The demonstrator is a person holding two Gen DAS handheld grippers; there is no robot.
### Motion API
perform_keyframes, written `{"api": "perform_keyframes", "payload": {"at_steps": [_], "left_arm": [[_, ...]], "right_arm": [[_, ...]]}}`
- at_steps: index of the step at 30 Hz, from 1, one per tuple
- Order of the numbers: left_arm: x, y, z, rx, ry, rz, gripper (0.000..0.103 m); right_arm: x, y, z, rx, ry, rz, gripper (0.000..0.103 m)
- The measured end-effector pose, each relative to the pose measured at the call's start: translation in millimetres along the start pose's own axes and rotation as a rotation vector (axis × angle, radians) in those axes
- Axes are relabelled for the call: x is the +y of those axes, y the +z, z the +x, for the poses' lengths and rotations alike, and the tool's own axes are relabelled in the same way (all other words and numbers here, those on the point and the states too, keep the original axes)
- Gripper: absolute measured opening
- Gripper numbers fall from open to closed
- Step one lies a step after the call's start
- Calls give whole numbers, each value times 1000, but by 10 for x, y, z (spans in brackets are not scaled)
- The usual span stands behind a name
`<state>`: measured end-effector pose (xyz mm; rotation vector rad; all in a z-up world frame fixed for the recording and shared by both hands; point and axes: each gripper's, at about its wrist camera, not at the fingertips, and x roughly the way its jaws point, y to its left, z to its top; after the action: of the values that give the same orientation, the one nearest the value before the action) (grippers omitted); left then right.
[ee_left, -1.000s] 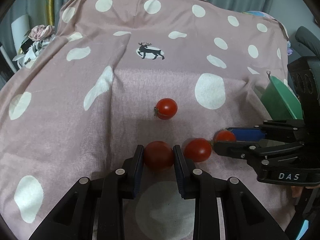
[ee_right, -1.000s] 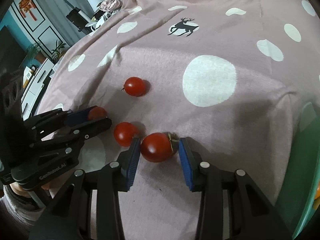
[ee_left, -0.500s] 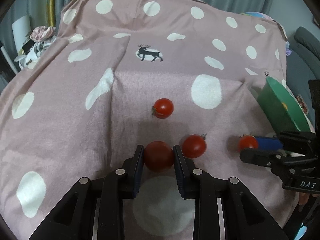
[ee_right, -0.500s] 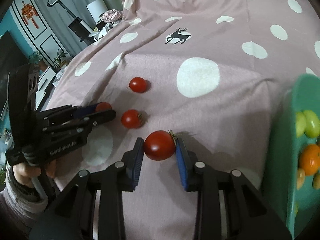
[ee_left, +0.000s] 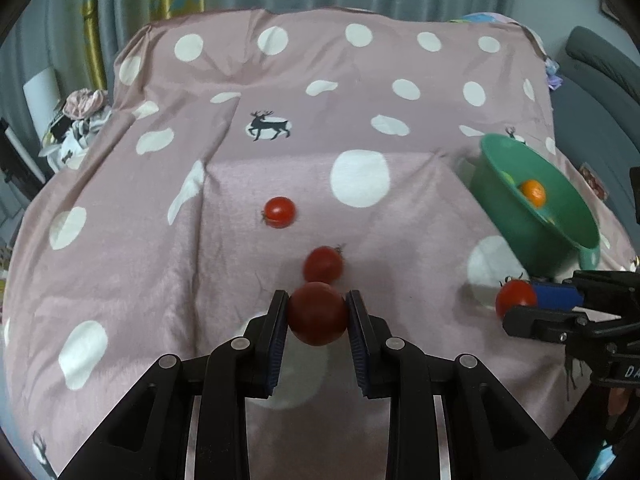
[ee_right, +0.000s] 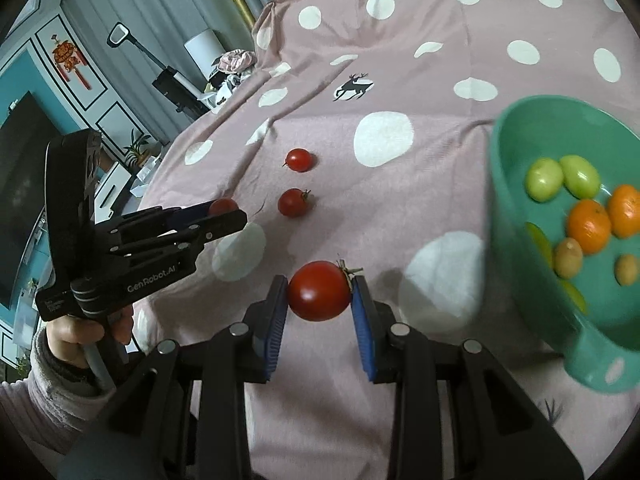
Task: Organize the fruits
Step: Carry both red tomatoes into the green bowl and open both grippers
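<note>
Left wrist view: left gripper [ee_left: 318,312] had its jaws closed onto a dark red tomato [ee_left: 318,314], both blue pads touching its sides, fruit appearing lifted off the pink dotted cloth [ee_left: 240,168]. 2 loose tomatoes lay beyond: 1 just past the held one [ee_left: 323,265], 1 farther and a bit left [ee_left: 280,211]. Green bowl [ee_left: 516,208] sat at far right, an orange fruit [ee_left: 533,193] visible inside. Right gripper [ee_left: 520,304] showed at right edge, a tomato [ee_left: 515,298] at its tips, near the bowl's base.

Right wrist view: right gripper [ee_right: 320,298] jaws narrowed around a stemmed tomato [ee_right: 319,296]; right pad met it by the stem, left pad touching or nearly so, so grip looked firm but can't confirm full contact. Bowl [ee_right: 504,184] at right held 2 green fruits [ee_right: 562,178], 2 oranges [ee_right: 604,220] and small yellowish ones [ee_right: 568,257]. Left gripper [ee_right: 224,216] seen at left w/ red fruit at its tips; 2 loose tomatoes [ee_right: 294,202] [ee_right: 299,160] on cloth between.

Judgement: step in hand = carry both tomatoes to bowl. To do well: keep squeeze light (soft skin, prob. bruises), right unit goes 1st since nearer, clear the rim before releasing, drop low so fruit inside isn't knocked. Left then follows, w/o crossing paths. 2 tomatoes remain after.
</note>
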<state>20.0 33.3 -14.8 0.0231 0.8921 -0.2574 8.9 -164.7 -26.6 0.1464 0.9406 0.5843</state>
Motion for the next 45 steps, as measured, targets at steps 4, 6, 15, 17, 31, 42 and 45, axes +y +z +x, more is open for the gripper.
{"api": "perform_keyframes", "payload": {"at_steps": [4,6,15,17,31,42,45], "left_arm": [[-111,-21,-87,-6,-5,15,29],[-165,-24,-126,-10,-7,23,29],[-402,16,-260,-27,-9,70,29],[-454,32,-283,-31,-10,82,29],[-748,114,-306,-34,-23,144,29],[-1106,289,-193,-38,-115,199,29],[-1232,367,-165,-50,-147,219,29]], "right_arm": [[-37,-26,-128,-29,11,14,33],[-47,-38,-187,-45,20,22,33],[-80,-79,-428,-101,22,25,33],[-101,-78,-479,-115,17,28,33],[-454,-158,-808,-207,-35,102,33],[-856,-266,-1026,-273,-104,186,33],[-952,-291,-1088,-295,-113,205,33]]}}
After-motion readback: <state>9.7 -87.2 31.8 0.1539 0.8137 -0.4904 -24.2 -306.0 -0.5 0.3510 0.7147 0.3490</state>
